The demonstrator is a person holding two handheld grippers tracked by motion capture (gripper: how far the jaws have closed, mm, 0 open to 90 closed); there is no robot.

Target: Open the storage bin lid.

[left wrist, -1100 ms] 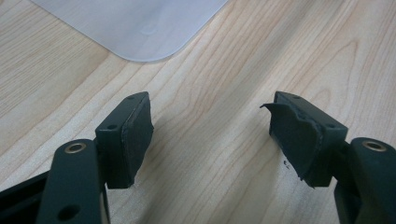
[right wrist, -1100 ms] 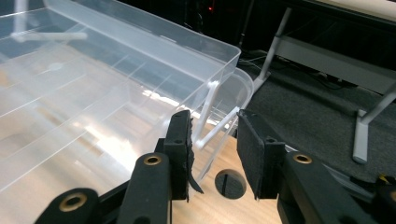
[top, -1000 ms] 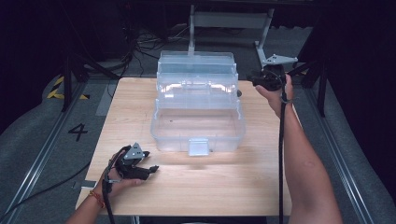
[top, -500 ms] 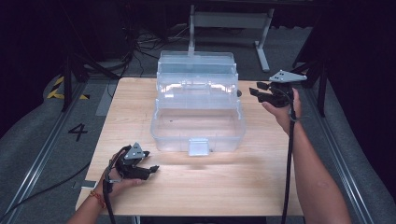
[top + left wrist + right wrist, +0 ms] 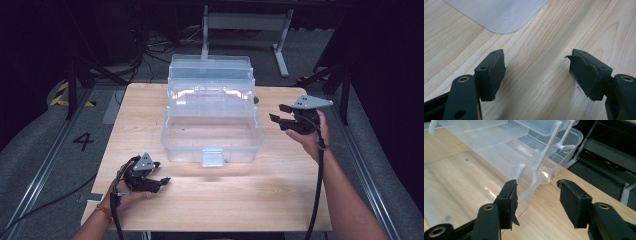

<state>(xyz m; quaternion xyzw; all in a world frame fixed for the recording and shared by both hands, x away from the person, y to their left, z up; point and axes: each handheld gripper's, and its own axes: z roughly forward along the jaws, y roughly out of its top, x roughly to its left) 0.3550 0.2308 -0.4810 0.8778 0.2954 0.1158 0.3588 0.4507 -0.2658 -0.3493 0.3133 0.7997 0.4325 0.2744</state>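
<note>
The left gripper [image 5: 161, 180] rests near the table's [image 5: 280, 200] front edge, jaws apart on nothing, the clear plastic box [image 5: 212, 131] lies open mid-table, and beside its right end the right gripper [image 5: 278, 113] hovers, jaws just opening, empty.

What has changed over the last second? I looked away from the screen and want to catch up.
The right gripper came away from the far right side of the clear plastic box, toward the person and lower; its jaws have just been opening, with nothing between them. The left gripper, open and empty, kept its place on the table. The box did not move.
</note>
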